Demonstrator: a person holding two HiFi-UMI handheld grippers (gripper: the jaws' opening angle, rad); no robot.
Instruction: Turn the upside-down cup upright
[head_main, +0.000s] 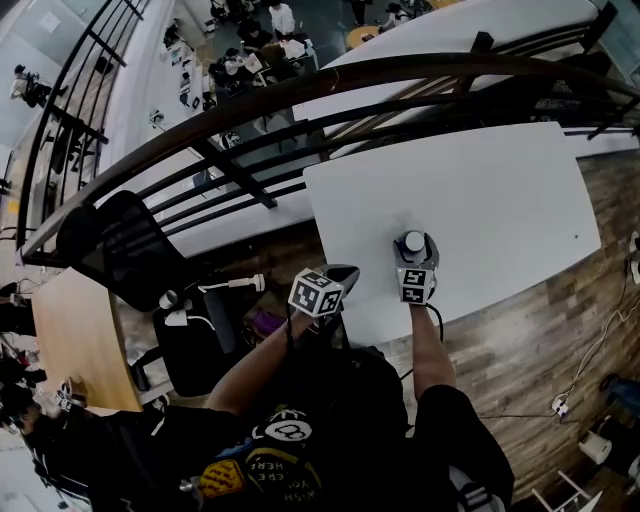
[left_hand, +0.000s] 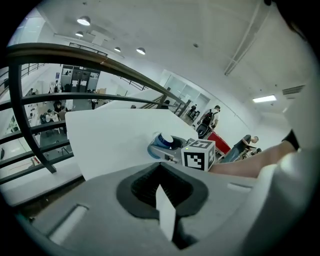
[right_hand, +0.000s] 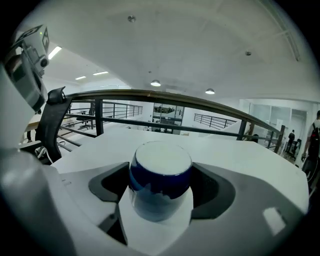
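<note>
A blue-and-white cup (right_hand: 161, 180) sits between the jaws of my right gripper (right_hand: 161, 200), which is shut on it. The cup's flat white end points away from the camera. In the head view the cup (head_main: 414, 242) shows as a white disc over the near part of the white table (head_main: 500, 200), with the right gripper (head_main: 415, 258) just behind it. My left gripper (head_main: 340, 275) hangs by the table's near-left edge. It is shut, its white pads (left_hand: 165, 215) meet and hold nothing. From the left gripper view, the cup (left_hand: 162, 142) and the right gripper's marker cube (left_hand: 199, 155) lie ahead.
A dark curved railing (head_main: 300, 90) runs along the table's far side, with a drop to a lower floor beyond. A black chair (head_main: 120, 245) and a wooden desk (head_main: 70, 340) stand to the left. Cables (head_main: 215, 290) lie on the wooden floor.
</note>
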